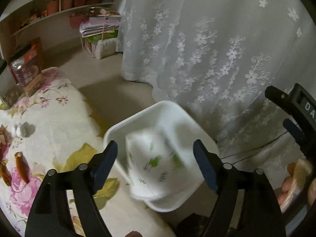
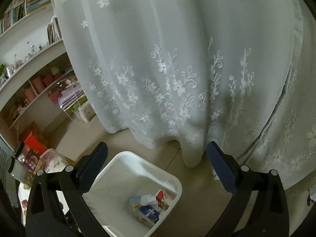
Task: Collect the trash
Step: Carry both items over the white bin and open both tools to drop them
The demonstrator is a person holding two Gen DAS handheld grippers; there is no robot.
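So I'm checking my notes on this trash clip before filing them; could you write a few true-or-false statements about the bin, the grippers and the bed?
1. The white bin stands on the floor near the lace curtain. True.
2. The bin is empty. False: packets and crumpled paper lie at its bottom.
3. The right gripper is open with nothing between its fingers. True.
4. The left gripper is clamped on the white leaf-printed wrapper. False: it is open, and the blurred wrapper sits loose above the bin.
5. Brown wrappers lie on the floral bedcover. True.
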